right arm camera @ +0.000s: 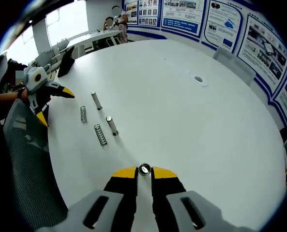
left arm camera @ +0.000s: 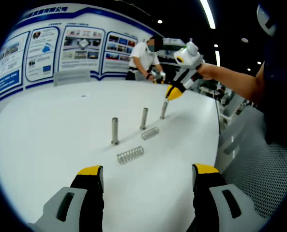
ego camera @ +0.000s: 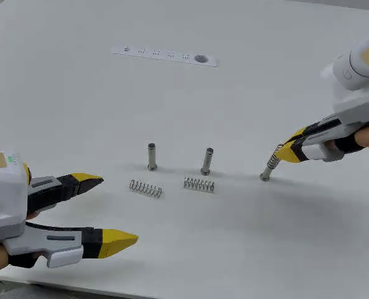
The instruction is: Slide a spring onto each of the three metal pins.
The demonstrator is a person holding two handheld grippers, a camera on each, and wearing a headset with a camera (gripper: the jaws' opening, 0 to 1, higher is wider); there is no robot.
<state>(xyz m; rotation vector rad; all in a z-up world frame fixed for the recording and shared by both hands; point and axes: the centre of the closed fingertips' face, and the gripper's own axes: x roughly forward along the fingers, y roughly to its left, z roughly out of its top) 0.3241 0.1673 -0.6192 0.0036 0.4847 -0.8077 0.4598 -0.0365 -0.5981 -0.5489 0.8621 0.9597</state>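
At 3 o'clock on the bench [ego camera: 234, 249], the right tongs [ego camera: 279, 152] are gripping 1 spring [ego camera: 272, 159] sitting on its pin [ego camera: 266, 177], while the left tongs [ego camera: 119, 209] are hanging wide open, empty. Next is probably calling for picking up the 2 loose springs [ego camera: 145, 188] [ego camera: 199, 184] lying at 6 o'clock of the 2 bare pins [ego camera: 152, 156] [ego camera: 207, 161].

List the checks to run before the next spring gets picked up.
1. First spring around the right pin: ok.
2. First spring released: not ok. The right gripper has its jaws closed on the spring's top end.
3. First spring pushed fully down: cannot tell.
4. Middle pin and left pin upright and bare: ok.
5. Left loose spring and right loose spring lying flat on the table, apart from each other, in front of the bare pins: ok.
6. Left gripper open and empty: ok.
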